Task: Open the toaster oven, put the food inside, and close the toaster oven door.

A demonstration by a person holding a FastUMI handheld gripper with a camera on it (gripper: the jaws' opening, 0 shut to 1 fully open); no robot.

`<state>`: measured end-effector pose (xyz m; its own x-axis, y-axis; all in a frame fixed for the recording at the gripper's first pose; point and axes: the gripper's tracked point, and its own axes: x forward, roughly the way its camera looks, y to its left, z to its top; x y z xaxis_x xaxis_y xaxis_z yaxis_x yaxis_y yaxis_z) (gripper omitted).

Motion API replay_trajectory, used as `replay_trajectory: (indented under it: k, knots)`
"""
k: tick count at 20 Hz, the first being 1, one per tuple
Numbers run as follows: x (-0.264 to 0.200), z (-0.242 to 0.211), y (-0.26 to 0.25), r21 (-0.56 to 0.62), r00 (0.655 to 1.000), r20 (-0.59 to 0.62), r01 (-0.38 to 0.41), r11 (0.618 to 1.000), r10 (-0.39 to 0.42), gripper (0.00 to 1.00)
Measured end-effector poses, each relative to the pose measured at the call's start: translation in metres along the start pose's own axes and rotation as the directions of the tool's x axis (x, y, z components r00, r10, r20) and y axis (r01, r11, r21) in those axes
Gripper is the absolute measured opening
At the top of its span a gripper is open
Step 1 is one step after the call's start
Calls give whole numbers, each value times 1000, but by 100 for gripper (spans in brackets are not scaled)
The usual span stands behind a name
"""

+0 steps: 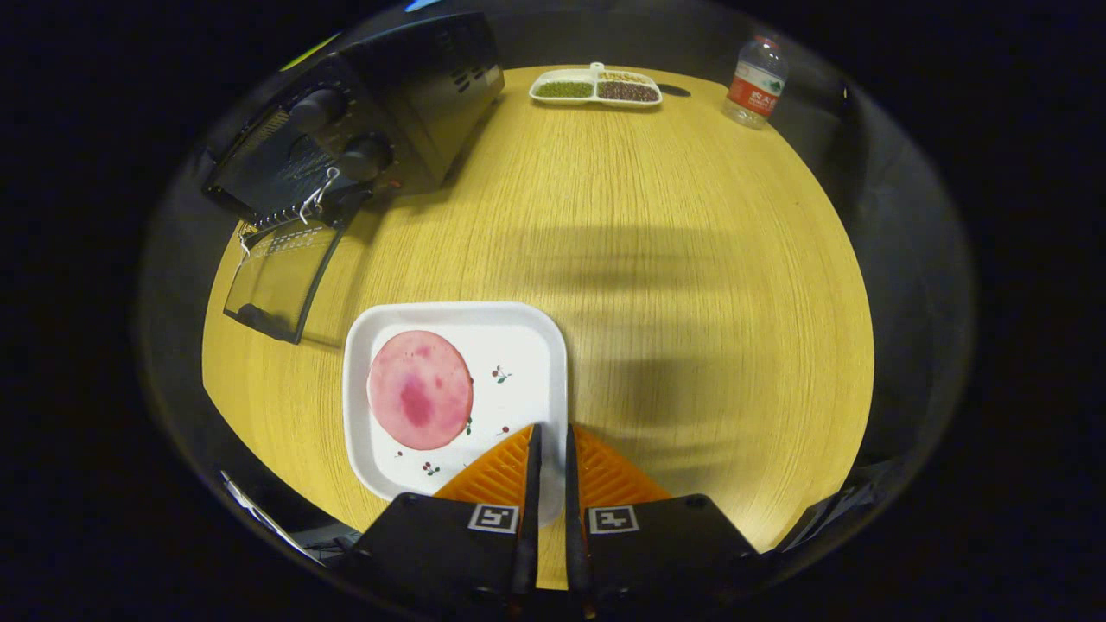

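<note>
Here, hand-held gripper [551, 432] nearly closed over plate [536, 345] rim, toaster oven [363, 130] door down

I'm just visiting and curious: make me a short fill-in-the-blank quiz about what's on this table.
1. The toaster oven door is ____.
2. The pink food slice lies on a white ____.
3. The gripper fingers are nearly ____, over the plate's edge.
4. Beside the divided dish stands a plastic ____.

Missing words: open; plate; shut; bottle
</note>
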<state>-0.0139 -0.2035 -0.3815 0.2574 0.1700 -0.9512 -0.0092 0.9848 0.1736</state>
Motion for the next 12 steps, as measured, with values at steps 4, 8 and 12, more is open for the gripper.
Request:
replay_trajectory:
  k: [4, 8, 12]
  knots:
    - [1, 7, 2, -12, 995, 49, -82, 997, 82, 6]
    - [3, 3, 4, 39, 986, 46, -160, 986, 158, 2]
    - [2, -1, 8, 71, 976, 9, -220, 973, 220, 2]
